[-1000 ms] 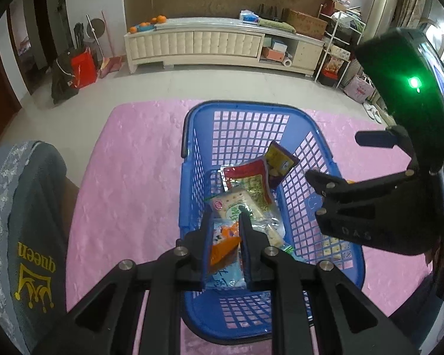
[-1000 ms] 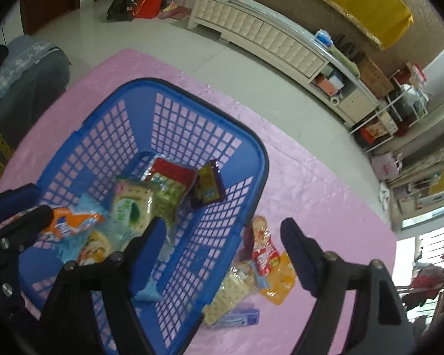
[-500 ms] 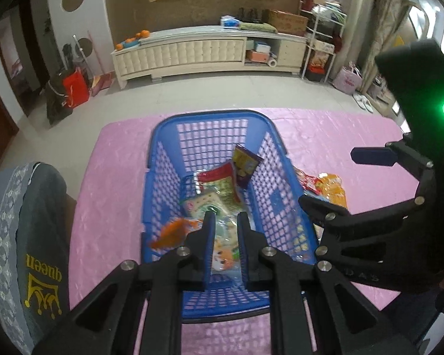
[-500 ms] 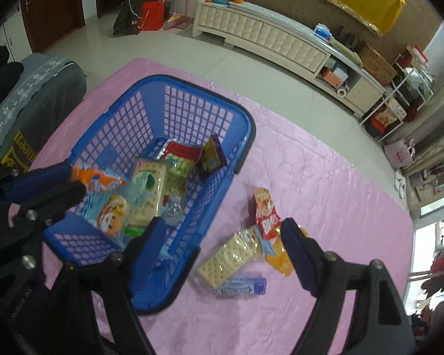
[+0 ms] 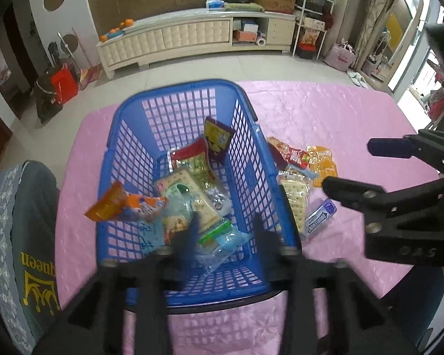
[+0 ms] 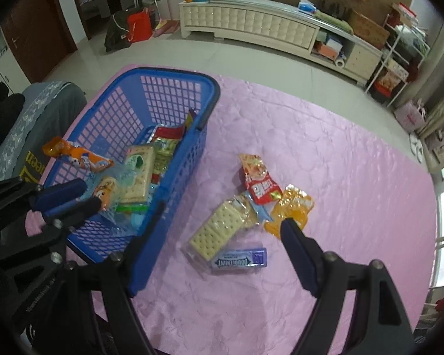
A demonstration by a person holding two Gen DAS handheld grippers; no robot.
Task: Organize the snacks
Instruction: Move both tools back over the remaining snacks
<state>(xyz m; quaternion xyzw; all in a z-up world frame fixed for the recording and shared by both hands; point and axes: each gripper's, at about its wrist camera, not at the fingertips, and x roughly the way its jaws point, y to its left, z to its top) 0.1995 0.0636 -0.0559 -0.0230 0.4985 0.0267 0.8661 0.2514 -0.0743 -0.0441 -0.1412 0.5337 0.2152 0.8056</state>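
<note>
Left gripper (image 5: pixel 223 230) jaws just parting, nothing between them; orange packet (image 5: pixel 124 202) lying on the blue basket (image 5: pixel 174 88) left rim; right gripper (image 6: pixel 222 230) spread wide, empty, over cracker pack (image 6: pixel 219 230) at frame centre; descend squarely, pinch its middle.

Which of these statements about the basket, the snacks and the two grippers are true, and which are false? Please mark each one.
1. The blue basket already holds several snack packets. True.
2. The gum pack lies inside the basket. False: it lies on the pink tablecloth, beside the cracker pack.
3. The right gripper has its jaws open with nothing gripped. True.
4. The left gripper is clamped on the orange packet. False: its jaws have just been opening, and the packet is clear of them, at the basket's left wall.
5. No snacks remain outside the basket. False: several lie on the cloth.
</note>
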